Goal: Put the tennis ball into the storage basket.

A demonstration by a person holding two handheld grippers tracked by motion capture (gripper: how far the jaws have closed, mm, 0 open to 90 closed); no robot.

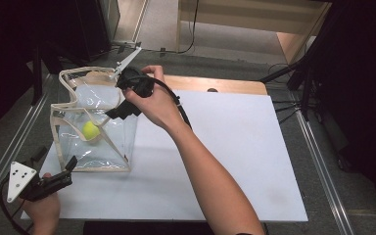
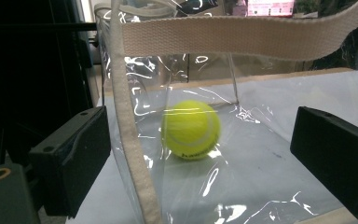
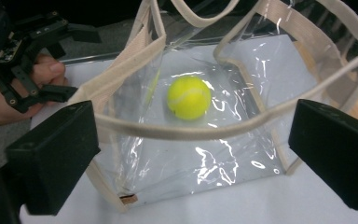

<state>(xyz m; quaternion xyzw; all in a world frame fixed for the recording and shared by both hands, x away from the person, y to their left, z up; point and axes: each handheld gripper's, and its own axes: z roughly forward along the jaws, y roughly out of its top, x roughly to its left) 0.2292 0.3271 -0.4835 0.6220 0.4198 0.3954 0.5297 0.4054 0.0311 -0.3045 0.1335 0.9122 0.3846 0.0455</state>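
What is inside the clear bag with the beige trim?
One yellow-green tennis ball rests on the floor of the clear bag. Nothing else shows through its walls. The printed lettering on the ball is too small to read.

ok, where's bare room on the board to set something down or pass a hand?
Free: the white board right of the right forearm out to its right edge, and the front strip between the clear bag and the near edge. Crowded: the left end, with the bag holding the tennis ball, the right gripper above it, the left gripper beside it.
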